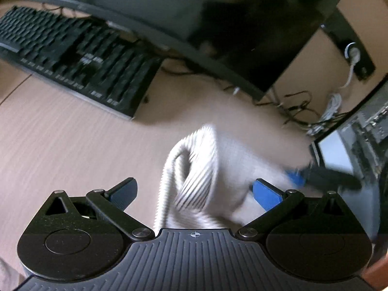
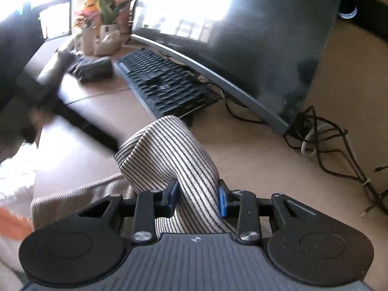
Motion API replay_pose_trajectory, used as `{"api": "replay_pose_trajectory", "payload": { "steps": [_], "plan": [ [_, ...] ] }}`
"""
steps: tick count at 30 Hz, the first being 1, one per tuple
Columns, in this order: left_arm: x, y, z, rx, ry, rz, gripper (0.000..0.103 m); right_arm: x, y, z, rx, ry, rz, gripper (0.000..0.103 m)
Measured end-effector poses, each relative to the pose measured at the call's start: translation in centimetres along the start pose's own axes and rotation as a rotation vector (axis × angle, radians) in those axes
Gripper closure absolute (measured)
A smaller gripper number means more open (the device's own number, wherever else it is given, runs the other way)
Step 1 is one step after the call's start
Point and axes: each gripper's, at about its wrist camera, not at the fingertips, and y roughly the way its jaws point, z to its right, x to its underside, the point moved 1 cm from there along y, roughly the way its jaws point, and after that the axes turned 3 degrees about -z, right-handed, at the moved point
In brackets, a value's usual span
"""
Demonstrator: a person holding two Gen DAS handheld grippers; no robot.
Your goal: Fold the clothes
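Desk job, beige wood-grain desk [image 1: 60,145]: right gripper [image 2: 197,197] is clamped on a bunched striped garment [image 2: 167,155] at lower centre, cloth lifted and twisted. Left gripper [image 1: 194,191] stands with jaws apart, the same striped cloth between them, blurred, not pinched. Judging by this, folding is barely begun: no flat fold visible. Further out: black keyboard [image 1: 72,55] upper left, curved monitor [image 2: 242,36] across the top, cable tangle [image 2: 327,140] right, potted plants [image 2: 104,24] upper left.

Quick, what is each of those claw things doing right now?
Left hand-held gripper: open, striped garment between its fingers, not clamped.
Right hand-held gripper: closed on the striped garment.
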Motion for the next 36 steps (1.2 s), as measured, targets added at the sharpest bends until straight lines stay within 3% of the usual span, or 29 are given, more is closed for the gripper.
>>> {"api": "replay_pose_trajectory", "payload": {
  "steps": [6,8,9,10,14,17,19,23,26,29,33,36],
  "plan": [
    [-0.4,1.8,1.3,0.014,0.016,-0.033,0.001,2.8,-0.6,-3.1,0.037,0.094,-0.01,0.065],
    [-0.2,2.7,1.7,-0.001,0.046,-0.062,0.011,2.7,-0.8,-3.4,0.064,0.129,-0.002,0.064],
    [-0.1,3.1,1.7,-0.011,0.06,-0.073,0.022,2.6,-0.9,-3.4,0.067,0.155,0.001,0.063],
    [0.0,3.5,1.8,-0.021,0.073,-0.084,0.022,2.5,-1.3,-3.2,0.068,0.178,0.005,0.063],
    [-0.1,3.9,1.0,-0.049,0.089,-0.094,0.02,2.3,-3.9,-1.5,0.11,0.267,0.044,0.062],
    [0.2,4.2,0.4,-0.052,0.099,-0.109,0.015,2.5,-6.5,1.2,0.23,0.376,0.105,0.053],
    [0.5,4.4,0.1,-0.051,0.106,-0.117,0.012,3.1,-6.5,3.3,0.291,0.443,0.095,0.048],
    [0.8,4.9,-0.3,-0.053,0.125,-0.133,0.009,5.5,-4.5,5.9,0.351,0.575,0.014,0.049],
    [0.7,4.2,0.1,-0.048,0.153,-0.115,0.008,6.8,-4.7,3.8,0.376,0.567,-0.003,0.049],
    [0.2,2.2,1.7,-0.05,0.216,-0.034,0.01,7.7,-5.6,2.6,0.389,0.595,-0.001,0.049],
    [-0.3,0.0,4.4,0.049,0.292,0.064,0.009,8.1,-5.4,2.3,0.405,0.624,0.007,0.048],
    [0.1,0.5,5.9,0.106,0.356,-0.007,0.008,7.9,-5.3,2.2,0.425,0.617,0.002,0.048]
  ]
}}
